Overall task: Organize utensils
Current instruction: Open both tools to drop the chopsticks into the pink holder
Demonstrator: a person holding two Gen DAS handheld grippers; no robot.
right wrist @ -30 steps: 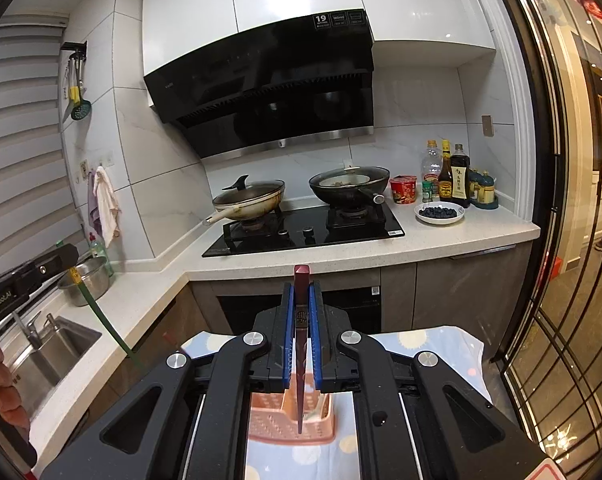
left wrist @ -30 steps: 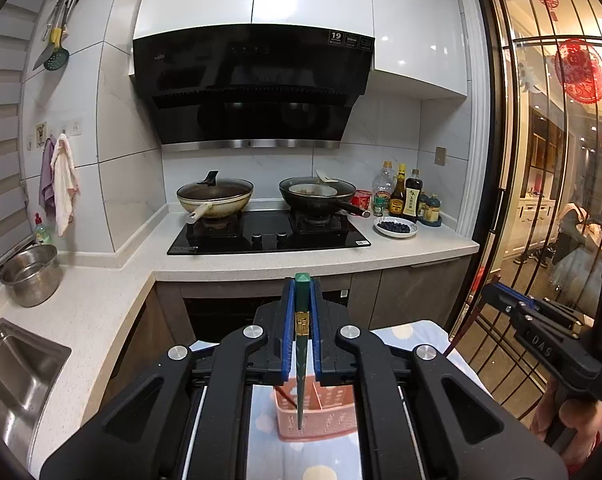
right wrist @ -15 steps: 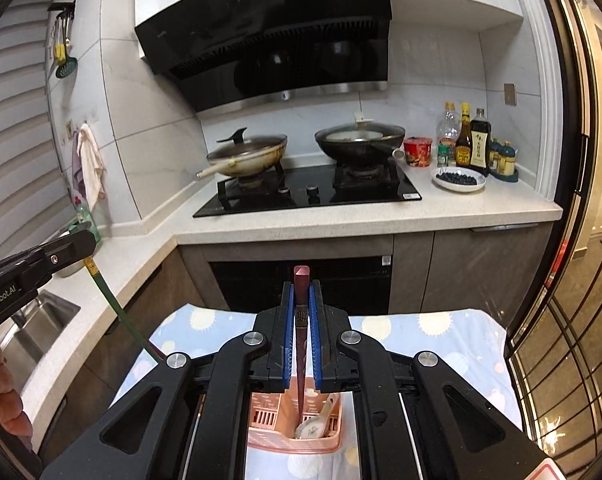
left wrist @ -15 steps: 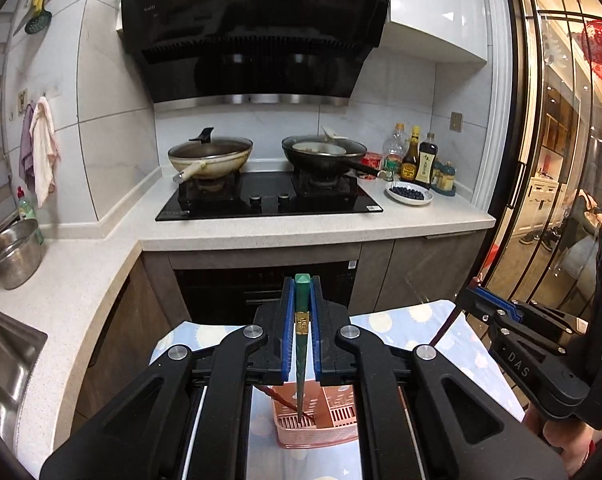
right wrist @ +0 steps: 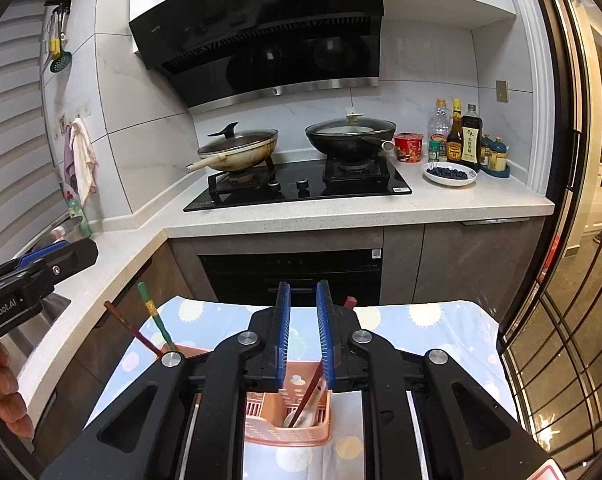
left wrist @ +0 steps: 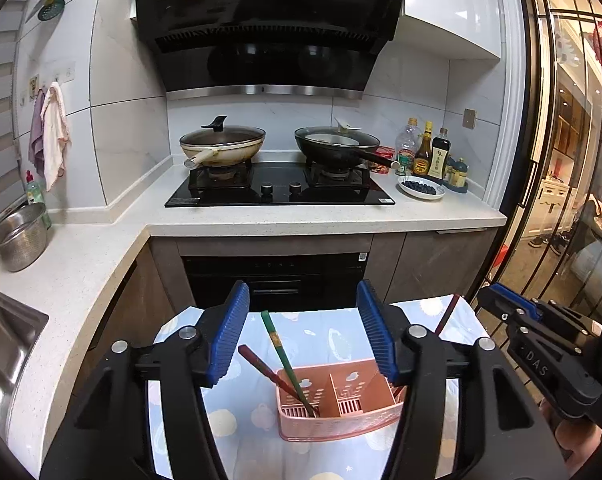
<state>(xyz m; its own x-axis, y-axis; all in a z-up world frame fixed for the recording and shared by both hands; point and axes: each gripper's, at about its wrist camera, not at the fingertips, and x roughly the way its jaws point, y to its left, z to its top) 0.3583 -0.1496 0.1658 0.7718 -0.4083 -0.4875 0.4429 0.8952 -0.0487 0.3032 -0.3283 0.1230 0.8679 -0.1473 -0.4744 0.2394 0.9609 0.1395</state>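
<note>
1. Left gripper [left wrist: 301, 334]: fingers [left wrist: 227, 338] parted wide, having just been opening; nothing pressed between them. It hangs above the basket.
2. Green chopstick [left wrist: 287, 362]: released, standing tilted in the basket's left compartment, tip in the bottom grid, top leaning away to the left, clear of both left fingers.
3. Dark red chopstick [left wrist: 263, 370]: in the same left compartment, leaning further left than the green one, crossing it low down.
4. Right gripper [right wrist: 304, 334]: fingers [right wrist: 283, 334] a little apart, having just been opening. It sits over the basket's right end.
5. Second dark red chopstick [right wrist: 311, 396]: slanting between the right fingers down into the basket's right compartment; its upper part lies close against the right-hand pad, and whether the pad presses on it cannot be told.
6. White spoon [right wrist: 303, 416]: lying in the basket's right compartment, beside the foot of that chopstick.
7. Pink utensil basket [left wrist: 341, 420]: slotted plastic, divided into compartments, standing on the tablecloth directly below both grippers.
8. Tablecloth [left wrist: 325, 330]: pale blue with round yellow and white motifs, under the basket.
9. Counter [left wrist: 329, 216]: speckled white, beyond the basket, carrying a black gas hob [left wrist: 279, 192] with two lidded woks.
10. Person's hand [right wrist: 7, 392]: gripping the left gripper's handle, left of the basket.
</note>
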